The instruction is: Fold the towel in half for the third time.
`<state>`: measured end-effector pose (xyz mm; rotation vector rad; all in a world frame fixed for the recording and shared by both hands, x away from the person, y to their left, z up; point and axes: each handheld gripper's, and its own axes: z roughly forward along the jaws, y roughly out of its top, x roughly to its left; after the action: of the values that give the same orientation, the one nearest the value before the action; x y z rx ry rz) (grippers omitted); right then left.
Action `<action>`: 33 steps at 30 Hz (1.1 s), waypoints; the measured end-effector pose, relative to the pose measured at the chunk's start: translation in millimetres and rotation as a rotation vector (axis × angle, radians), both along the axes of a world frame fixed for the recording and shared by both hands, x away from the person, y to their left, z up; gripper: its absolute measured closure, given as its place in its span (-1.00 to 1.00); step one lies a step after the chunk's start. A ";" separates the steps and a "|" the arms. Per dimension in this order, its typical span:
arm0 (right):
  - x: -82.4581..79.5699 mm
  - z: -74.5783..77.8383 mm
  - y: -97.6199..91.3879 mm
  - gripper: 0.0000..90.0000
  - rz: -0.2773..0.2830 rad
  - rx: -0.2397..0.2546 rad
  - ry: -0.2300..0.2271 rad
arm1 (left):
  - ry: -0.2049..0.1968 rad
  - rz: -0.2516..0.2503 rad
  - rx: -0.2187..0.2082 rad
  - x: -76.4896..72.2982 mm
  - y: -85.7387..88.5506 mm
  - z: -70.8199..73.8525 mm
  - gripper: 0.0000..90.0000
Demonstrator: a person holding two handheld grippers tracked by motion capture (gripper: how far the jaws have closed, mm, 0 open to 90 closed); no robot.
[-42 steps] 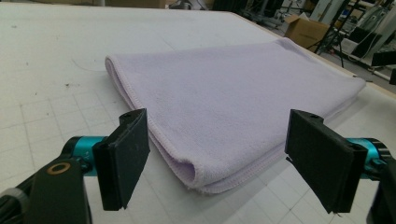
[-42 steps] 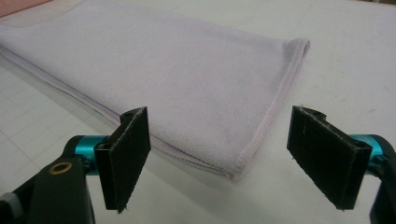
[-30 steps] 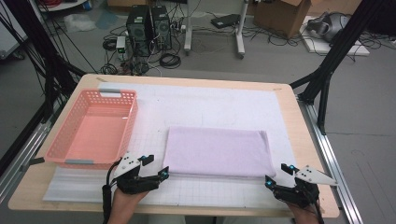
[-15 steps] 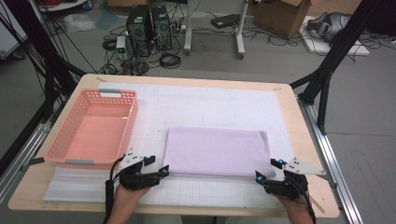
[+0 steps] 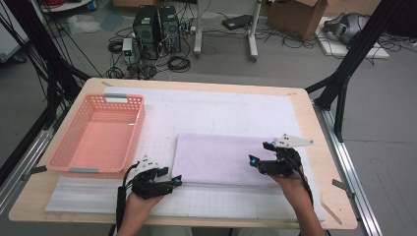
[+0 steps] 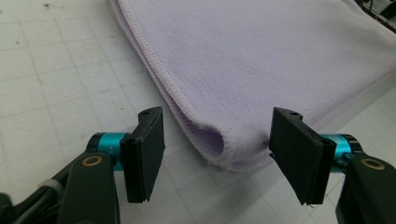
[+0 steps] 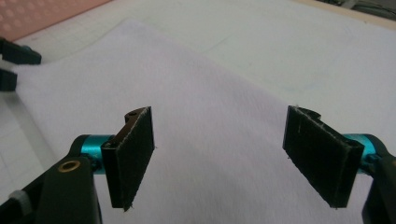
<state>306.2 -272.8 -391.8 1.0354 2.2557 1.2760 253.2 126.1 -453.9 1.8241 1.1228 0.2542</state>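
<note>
A folded lavender towel (image 5: 219, 156) lies flat on the white gridded mat (image 5: 206, 110). My left gripper (image 5: 172, 176) sits at the towel's near left corner. In the left gripper view, that rounded corner (image 6: 219, 142) lies between the jaws of the left gripper (image 6: 222, 156). The jaws have just been closing, but the pads still stand apart from the cloth. My right gripper (image 5: 259, 152) hovers over the right part of the towel, pointing left. Its jaws have closed a little, and the right gripper (image 7: 219, 158) stays open above the towel (image 7: 196, 107) with nothing gripped.
A pink plastic basket (image 5: 98, 132) stands empty on the left of the mat, close to the left hand. The wooden table edge (image 5: 314, 128) runs along the right. Beyond the table are computer towers (image 5: 157, 24), cables and black frame legs.
The right gripper has moved from the table's near right corner leftward and up over the towel. The left gripper has stayed at the near left corner, its jaws narrower.
</note>
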 end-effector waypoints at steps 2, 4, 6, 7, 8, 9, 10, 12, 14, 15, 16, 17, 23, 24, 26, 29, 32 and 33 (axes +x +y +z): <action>7.9 6.0 9.1 -0.47 0.018 0.001 0.002 | 0.002 0.005 0.012 0.1 -0.8 0.0 -0.19; 15.0 11.5 18.1 -0.46 0.036 0.002 0.007 | 0.009 0.012 0.011 0.5 -0.9 -0.2 -0.17; 21.7 15.8 26.5 -0.46 0.051 -0.009 0.007 | 0.011 0.008 0.018 0.9 -1.1 -0.3 -0.16; 25.3 17.4 30.2 -0.46 0.059 -0.008 0.009 | 0.010 0.006 0.021 1.0 -1.3 -0.3 -0.14; 28.7 18.8 33.7 -0.46 0.061 -0.012 0.010 | 0.012 0.006 0.019 1.1 -1.5 -0.3 -0.13; 31.9 20.0 36.9 -0.46 0.065 -0.013 0.015 | 0.015 0.007 0.014 1.5 -1.5 -0.5 -0.12; 35.5 20.5 39.8 -0.46 0.069 -0.010 0.018 | 0.023 0.008 0.008 1.7 -1.3 -0.4 -0.12; 42.0 21.0 46.2 -0.46 0.077 -0.010 0.026 | 0.026 0.010 0.005 2.3 -1.8 -0.4 -0.11; 48.4 19.8 53.8 -0.46 0.092 -0.016 0.043 | 0.034 0.013 -0.004 3.8 -2.6 -0.6 -0.07; 51.9 18.7 58.2 -0.46 0.100 -0.026 0.047 | 0.035 0.017 -0.004 4.3 -3.0 -0.6 -0.03; 55.8 17.1 62.9 -0.46 0.112 -0.037 0.050 | 0.035 0.019 -0.005 4.5 -3.5 -0.7 0.01; 59.5 15.2 68.1 -0.46 0.121 -0.044 0.062 | 0.031 0.019 0.002 4.3 -4.2 -0.7 0.03; 79.5 3.1 104.1 -0.46 0.181 -0.081 0.095 | 0.032 0.018 0.014 4.1 -5.8 -0.9 0.34; 83.0 1.6 110.4 -0.45 0.191 -0.091 0.099 | 0.029 0.019 0.021 4.0 -6.1 -0.9 0.36; 91.1 -1.1 124.4 -0.44 0.214 -0.103 0.108 | 0.028 0.024 0.027 3.8 -6.5 -1.0 0.47; 100.3 -4.9 142.1 -0.42 0.245 -0.126 0.126 | 0.028 0.007 0.031 3.7 -7.9 -1.0 0.67; 109.3 -10.4 160.2 -0.40 0.280 -0.152 0.135 | 0.023 0.006 0.037 3.1 -9.8 -0.8 0.74; 111.6 -12.1 165.5 -0.40 0.287 -0.156 0.141 | 0.028 0.007 0.032 3.5 -9.2 -1.0 0.75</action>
<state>417.8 -107.3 -403.8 0.7899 2.6399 1.1383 256.7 116.9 -454.8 1.8572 1.1509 0.2527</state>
